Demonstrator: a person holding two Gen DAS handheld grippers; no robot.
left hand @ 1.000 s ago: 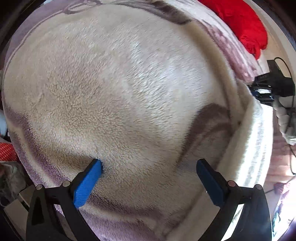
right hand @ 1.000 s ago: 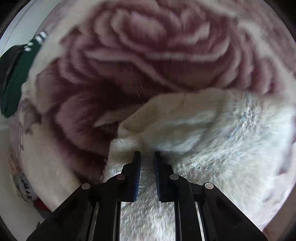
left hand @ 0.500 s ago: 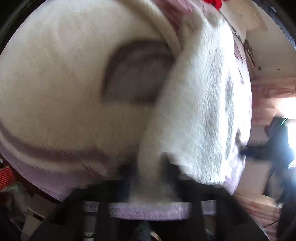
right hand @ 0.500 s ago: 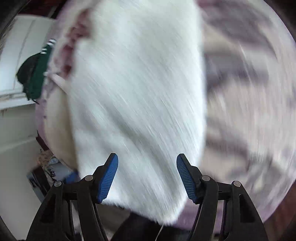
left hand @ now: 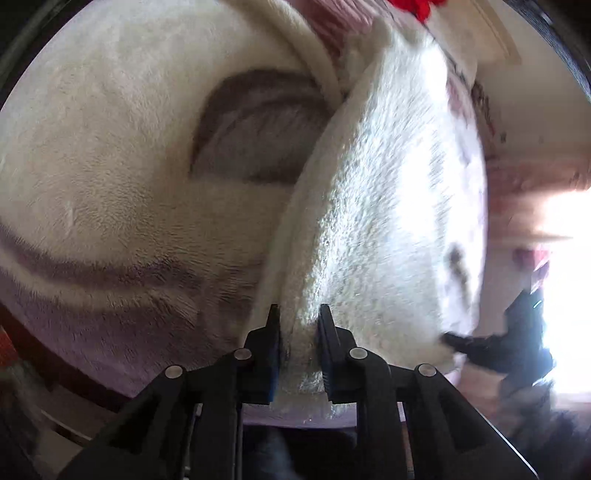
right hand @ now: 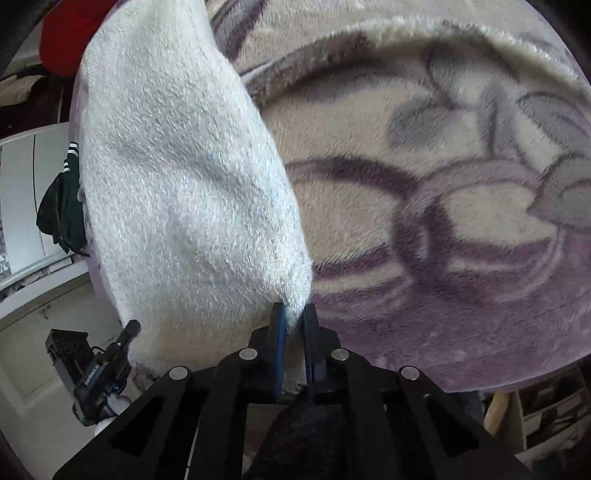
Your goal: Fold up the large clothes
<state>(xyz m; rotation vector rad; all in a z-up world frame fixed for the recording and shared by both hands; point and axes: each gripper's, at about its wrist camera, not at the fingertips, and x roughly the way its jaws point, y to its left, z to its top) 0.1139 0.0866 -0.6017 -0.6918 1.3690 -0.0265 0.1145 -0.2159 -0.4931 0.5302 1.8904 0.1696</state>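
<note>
A large fluffy white garment (left hand: pixel 373 206) hangs lifted over a cream and purple flowered blanket (left hand: pixel 110 155). My left gripper (left hand: pixel 298 317) is shut on the garment's near edge, with thick pile bunched between the fingers. In the right wrist view the same white garment (right hand: pixel 177 177) rises up to the left, and my right gripper (right hand: pixel 293 314) is shut on its lower corner. The blanket (right hand: pixel 443 206) spreads out to the right below it. The other hand-held gripper shows at the right of the left wrist view (left hand: pixel 509 343) and at the lower left of the right wrist view (right hand: pixel 107 373).
A red cloth (right hand: pixel 66 37) lies at the far end of the bed, also in the left wrist view (left hand: pixel 417 7). A dark green garment (right hand: pixel 62 210) hangs near white cupboard doors (right hand: pixel 22 199) on the left. The blanket's near edge drops off just below the grippers.
One second ago the left gripper was open over the blanket; now it is shut on the white garment. The right gripper opened, then shut on a corner. Both now hold the garment raised.
</note>
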